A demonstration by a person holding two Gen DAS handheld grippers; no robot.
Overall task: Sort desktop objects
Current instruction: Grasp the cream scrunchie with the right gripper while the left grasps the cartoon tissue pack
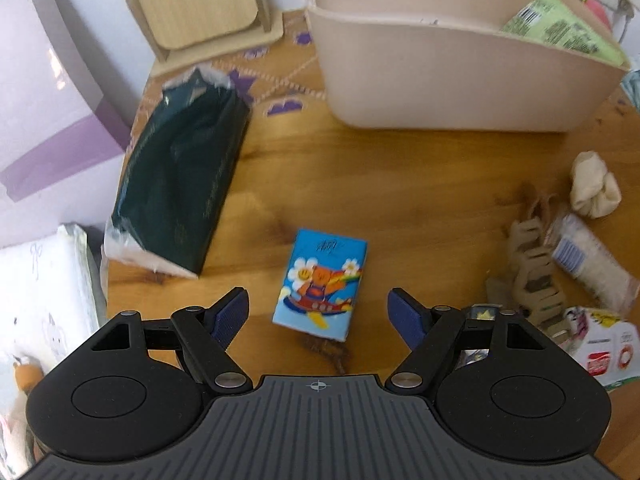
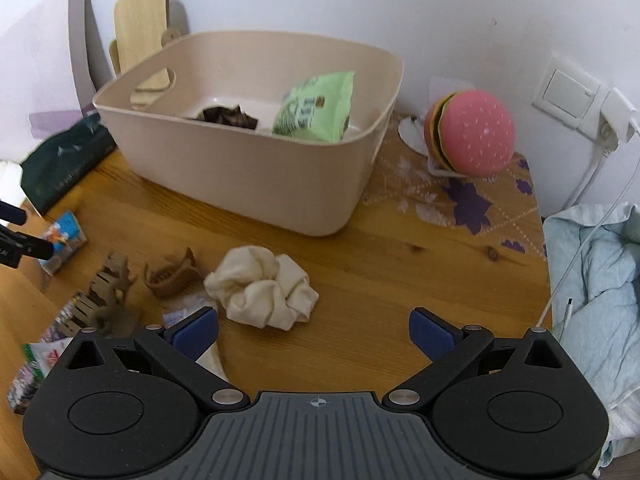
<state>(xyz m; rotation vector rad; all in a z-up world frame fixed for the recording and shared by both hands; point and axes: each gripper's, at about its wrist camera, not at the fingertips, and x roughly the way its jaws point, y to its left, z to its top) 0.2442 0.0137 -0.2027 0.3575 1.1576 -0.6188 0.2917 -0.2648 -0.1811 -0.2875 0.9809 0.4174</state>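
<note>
A small blue cartoon-printed pack (image 1: 320, 286) lies flat on the wooden table, between and just ahead of the blue pads of my left gripper (image 1: 318, 312), which stands open above it without touching. The same pack (image 2: 64, 240) shows at the left of the right wrist view, with the left gripper's fingertips (image 2: 24, 240) over it. My right gripper (image 2: 314, 332) is open and empty, its left pad close to a crumpled cream cloth (image 2: 262, 286). Behind stands a beige bin (image 2: 256, 152) holding a green snack bag (image 2: 316, 108) and a dark wrapper (image 2: 226, 118).
A dark green tissue pack (image 1: 180, 188) lies left of the blue pack. Brown hair claws (image 2: 172, 276), a cotton-pad bag (image 1: 592, 268) and printed packets (image 1: 600, 344) clutter the space between the grippers. A burger-shaped toy (image 2: 472, 132), a wooden stand (image 1: 196, 4) and blue bedding (image 2: 596, 280) border the table.
</note>
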